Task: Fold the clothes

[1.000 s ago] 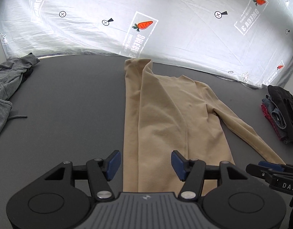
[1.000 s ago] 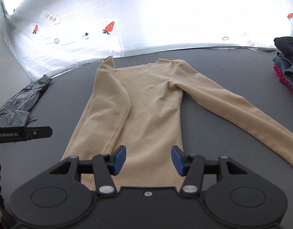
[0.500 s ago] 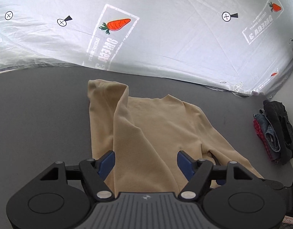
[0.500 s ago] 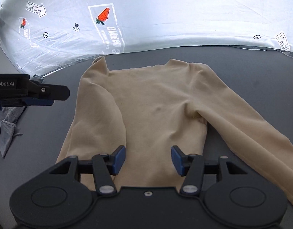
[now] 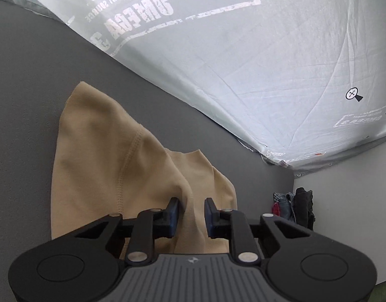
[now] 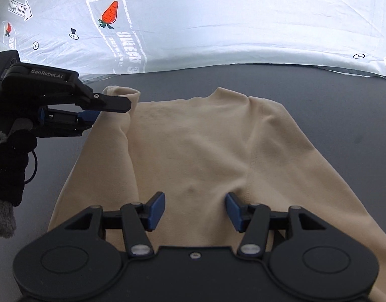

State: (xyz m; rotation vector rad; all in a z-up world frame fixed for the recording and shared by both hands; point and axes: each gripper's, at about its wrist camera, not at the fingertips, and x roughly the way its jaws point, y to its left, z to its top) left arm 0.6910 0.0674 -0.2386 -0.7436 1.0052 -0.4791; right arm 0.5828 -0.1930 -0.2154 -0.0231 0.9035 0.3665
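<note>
A beige long-sleeved top (image 6: 205,146) lies flat on the dark grey table (image 6: 331,95), its left sleeve folded in over the body. My left gripper (image 5: 191,214) is low over the folded left shoulder (image 5: 112,156), its jaws narrowed around a raised ridge of the cloth; the pads do not touch. It also shows in the right wrist view (image 6: 97,110) at the top's left shoulder. My right gripper (image 6: 195,210) is open over the chest, near the right armpit seam. The right sleeve (image 6: 343,188) runs off to the right.
A white printed sheet (image 6: 218,25) with carrot marks rises behind the table's far edge. A pile of dark and red clothes (image 5: 293,206) lies at the table's right end. My gloved left hand (image 6: 9,161) is at the left.
Both grippers moved forward toward the top's collar end. The left gripper dropped over the left shoulder and its jaws closed in from wide open to a narrow gap around a cloth ridge.
</note>
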